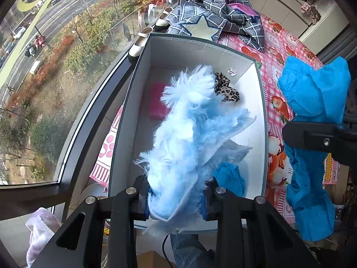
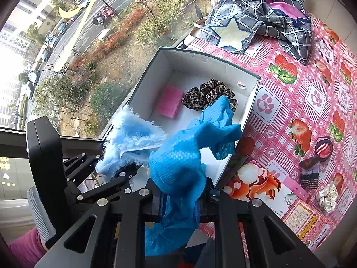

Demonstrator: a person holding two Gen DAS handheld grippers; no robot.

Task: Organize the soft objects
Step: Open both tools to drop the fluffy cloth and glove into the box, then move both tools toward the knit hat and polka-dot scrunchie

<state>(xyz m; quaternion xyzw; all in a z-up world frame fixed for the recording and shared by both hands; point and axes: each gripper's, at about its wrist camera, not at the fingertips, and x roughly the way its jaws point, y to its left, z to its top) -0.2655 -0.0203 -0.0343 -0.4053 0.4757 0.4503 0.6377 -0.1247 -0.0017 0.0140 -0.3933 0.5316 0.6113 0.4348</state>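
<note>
My left gripper (image 1: 176, 203) is shut on a fluffy light-blue cloth (image 1: 189, 134) and holds it over the near end of an open white box (image 1: 256, 102). My right gripper (image 2: 179, 201) is shut on a bright blue cloth (image 2: 183, 163) and holds it above the box's near right corner; the blue cloth also shows in the left wrist view (image 1: 312, 102). In the box (image 2: 252, 102) lie a pink pad (image 2: 170, 101) and leopard-print scrunchies (image 2: 209, 96). The left gripper (image 2: 125, 172) with the fluffy cloth (image 2: 131, 138) shows in the right wrist view.
The box stands on a pink strawberry tablecloth (image 2: 312, 102) beside a window. A grey checked cloth with a star (image 2: 256, 22) lies at the far end. Scrunchies (image 2: 321, 151), a white scrunchie (image 2: 328, 197) and printed packets (image 2: 261, 185) lie to the right. White shoes (image 1: 142, 42) sit on the sill.
</note>
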